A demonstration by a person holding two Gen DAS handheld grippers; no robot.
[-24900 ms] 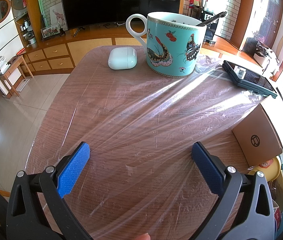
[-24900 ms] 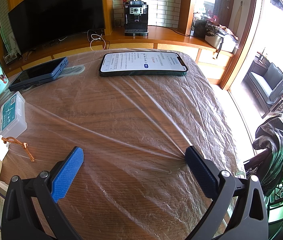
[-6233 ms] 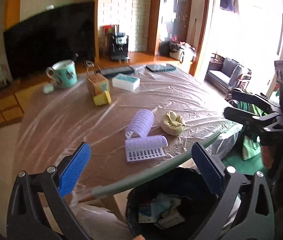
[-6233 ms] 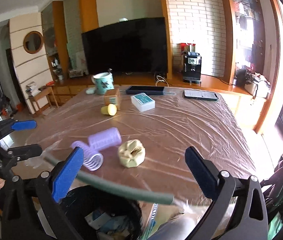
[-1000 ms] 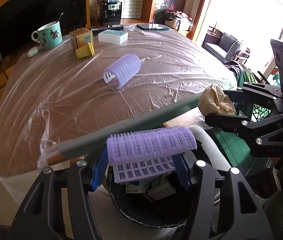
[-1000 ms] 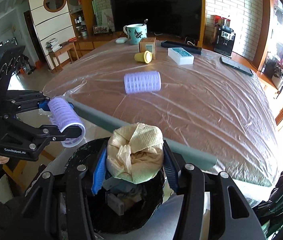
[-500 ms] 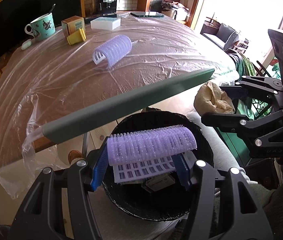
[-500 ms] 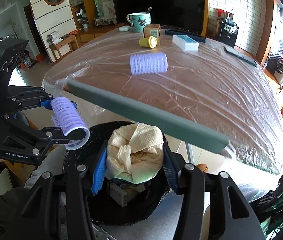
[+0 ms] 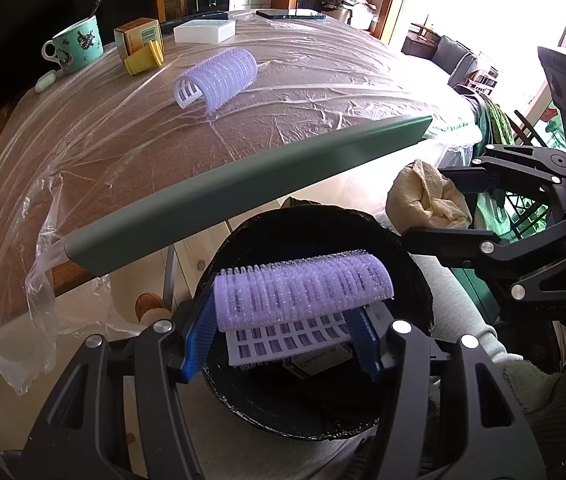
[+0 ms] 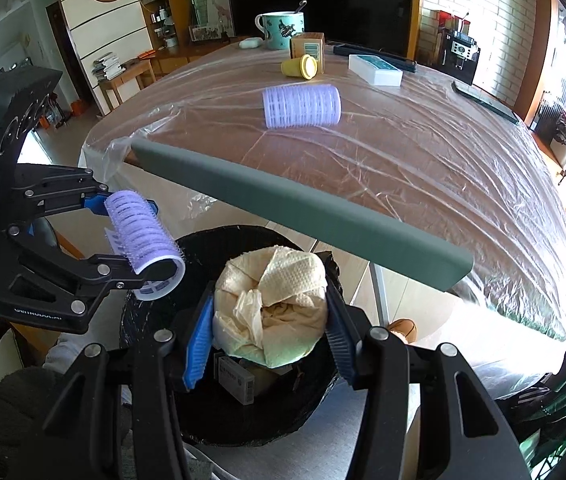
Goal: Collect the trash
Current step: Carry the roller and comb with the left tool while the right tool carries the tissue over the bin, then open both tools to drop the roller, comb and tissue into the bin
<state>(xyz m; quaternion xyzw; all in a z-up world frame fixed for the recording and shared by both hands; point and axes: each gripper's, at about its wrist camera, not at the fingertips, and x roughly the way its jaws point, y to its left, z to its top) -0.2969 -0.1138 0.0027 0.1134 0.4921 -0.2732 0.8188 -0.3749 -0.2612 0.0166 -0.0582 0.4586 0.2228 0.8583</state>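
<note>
My left gripper (image 9: 283, 336) is shut on a purple hair roller (image 9: 303, 292) and holds it over the open black trash bin (image 9: 415, 264). My right gripper (image 10: 269, 332) is shut on a crumpled yellowish paper wad (image 10: 275, 304), also over the bin (image 10: 323, 412). Each gripper shows in the other's view: the roller (image 10: 143, 240) at left, the wad (image 9: 423, 196) at right. A second purple roller (image 9: 215, 78) lies on the plastic-covered table (image 9: 83, 152); it also shows in the right wrist view (image 10: 303, 105). Small boxes (image 10: 235, 380) lie in the bin.
A grey-green bar (image 9: 243, 188) runs along the table's near edge above the bin. Far on the table stand a teal mug (image 9: 77, 46), a brown carton (image 9: 139, 38), a yellow cup (image 9: 143, 60), a white box (image 9: 205, 32) and a phone (image 9: 291, 14).
Both grippers have dropped lower over the bin with their loads still held. The table edge and bar now sit higher in both views.
</note>
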